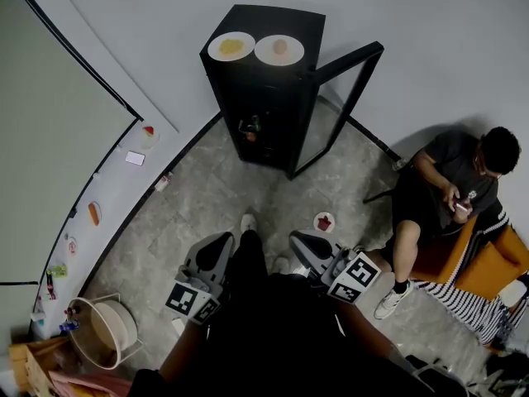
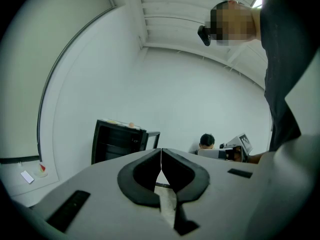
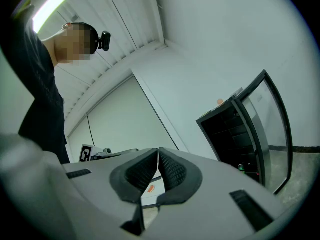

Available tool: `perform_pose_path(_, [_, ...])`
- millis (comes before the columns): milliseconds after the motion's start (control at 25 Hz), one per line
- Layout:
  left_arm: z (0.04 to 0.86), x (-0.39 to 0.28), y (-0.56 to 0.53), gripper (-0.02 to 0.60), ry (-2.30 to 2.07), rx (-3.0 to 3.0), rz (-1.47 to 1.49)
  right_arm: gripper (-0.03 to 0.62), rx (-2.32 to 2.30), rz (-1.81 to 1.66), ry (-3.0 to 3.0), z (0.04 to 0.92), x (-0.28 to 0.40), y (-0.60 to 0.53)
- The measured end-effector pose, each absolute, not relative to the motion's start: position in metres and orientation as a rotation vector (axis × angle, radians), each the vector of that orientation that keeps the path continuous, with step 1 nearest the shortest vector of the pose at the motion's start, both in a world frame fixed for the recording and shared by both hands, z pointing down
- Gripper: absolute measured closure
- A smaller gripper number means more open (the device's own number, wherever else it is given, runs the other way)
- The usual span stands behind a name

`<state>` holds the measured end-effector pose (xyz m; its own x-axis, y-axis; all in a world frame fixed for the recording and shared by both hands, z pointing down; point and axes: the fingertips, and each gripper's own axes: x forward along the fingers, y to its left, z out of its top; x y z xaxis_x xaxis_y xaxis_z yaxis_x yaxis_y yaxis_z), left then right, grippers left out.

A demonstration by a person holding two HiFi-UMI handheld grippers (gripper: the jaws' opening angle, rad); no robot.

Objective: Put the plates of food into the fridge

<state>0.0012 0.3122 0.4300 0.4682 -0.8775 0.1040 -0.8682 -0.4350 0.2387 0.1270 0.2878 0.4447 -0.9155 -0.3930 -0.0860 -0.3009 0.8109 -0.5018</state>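
Grey left gripper (image 1: 221,240) and grey right gripper (image 1: 301,240) are closed, empty. Small white plate of red food (image 1: 324,222) lies on the grey floor (image 1: 207,197) just ahead; a step could crush it. White plate of yellow food (image 1: 231,46) and white plate of pink food (image 1: 279,50) top the open black fridge (image 1: 264,114); only the head view shows them from above.

Left plate (image 1: 231,46) and right plate (image 1: 279,50) sit atop the fridge (image 1: 266,98), floor plate (image 1: 324,222) seemingly before it
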Motion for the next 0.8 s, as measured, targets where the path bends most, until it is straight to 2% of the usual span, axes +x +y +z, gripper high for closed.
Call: perform_pose_path(800, [0.442,-0.046,0.189,0.555,-1.465,2.453,-0.072,0.566,-0.61,-0.839,2.821,0.465,0.08,0.176])
